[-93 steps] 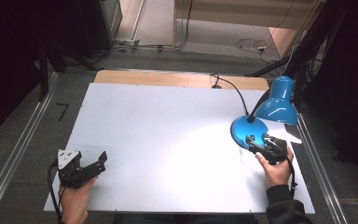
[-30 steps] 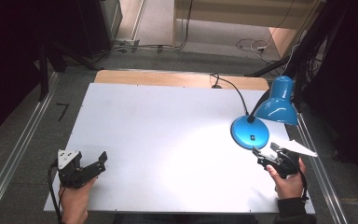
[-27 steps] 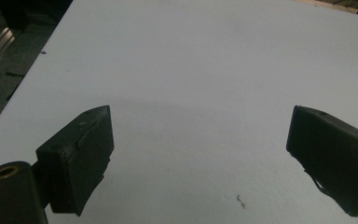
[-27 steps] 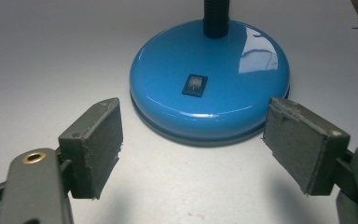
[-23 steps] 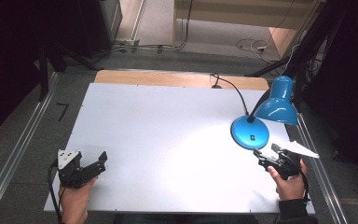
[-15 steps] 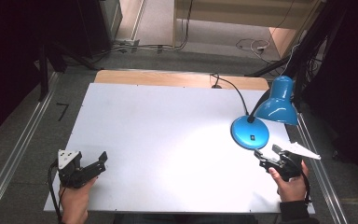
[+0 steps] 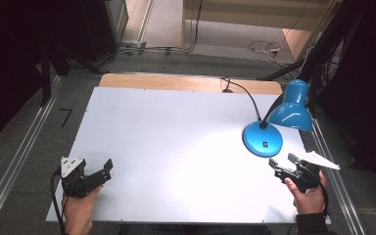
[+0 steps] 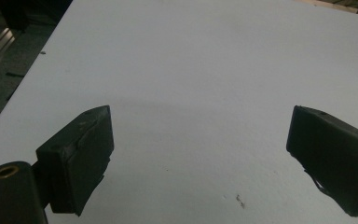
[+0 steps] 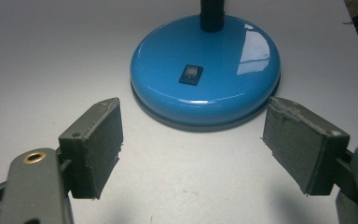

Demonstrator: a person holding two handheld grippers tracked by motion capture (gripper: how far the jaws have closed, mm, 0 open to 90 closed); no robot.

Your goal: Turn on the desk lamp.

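White bench [image 7: 176, 142] surface, matte, resting on a wooden board [image 7: 176, 82] exposed along the far edge. Metal rails [image 7: 14, 156] run along both sides on grey carpeted floor [image 7: 73, 83]. Loose cables [image 7: 166, 49] lie on the floor beyond the bench, near dark equipment stands [image 7: 49, 54]

The glossy blue metal desk lamp [image 7: 277, 125] has a round blue base [image 9: 205, 70] with a small black rocker switch [image 9: 190, 74] and a black flexible neck [image 7: 248, 98]. The plain white tabletop [image 7: 176, 147] has a bare light-wood strip [image 7: 176, 82] along its far edge. Each black hand-held gripper, left [image 8: 200, 158] and right [image 9: 193, 140], has dark grey pads.
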